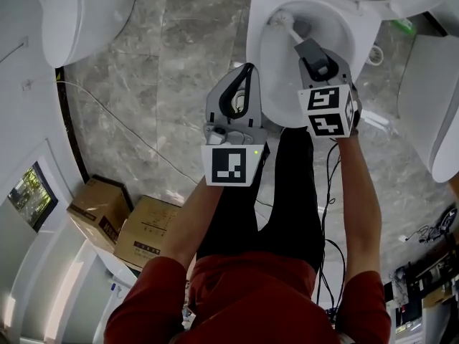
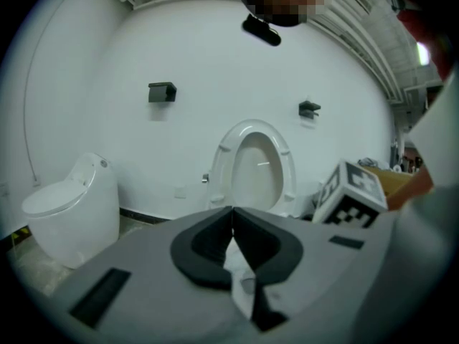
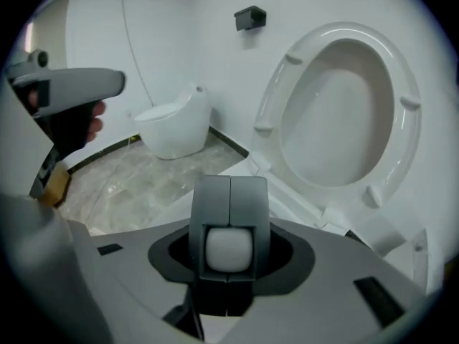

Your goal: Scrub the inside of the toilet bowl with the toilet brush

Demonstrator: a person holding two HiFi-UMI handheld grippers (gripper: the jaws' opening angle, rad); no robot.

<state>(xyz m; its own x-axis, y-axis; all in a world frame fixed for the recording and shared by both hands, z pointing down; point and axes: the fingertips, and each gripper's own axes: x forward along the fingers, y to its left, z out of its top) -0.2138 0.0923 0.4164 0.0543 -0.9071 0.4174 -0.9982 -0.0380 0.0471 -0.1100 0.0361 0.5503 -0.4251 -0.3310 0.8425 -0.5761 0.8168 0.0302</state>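
Because my right claw (image 1: 316,54) clamps the toilet brush (image 1: 289,27) by its handle end, the head reaches inside the toilet bowl (image 1: 364,34) for scrubbing. My left claw (image 1: 244,74), jaws together and empty, hangs aside.

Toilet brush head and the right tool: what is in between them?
Just the brush's white handle, shown in the head view, running from the brush head in the toilet bowl up into the right tool that grips it.

The toilet brush (image 1: 283,21) reaches into the toilet bowl (image 1: 360,38), left claw (image 1: 246,70) beside it.
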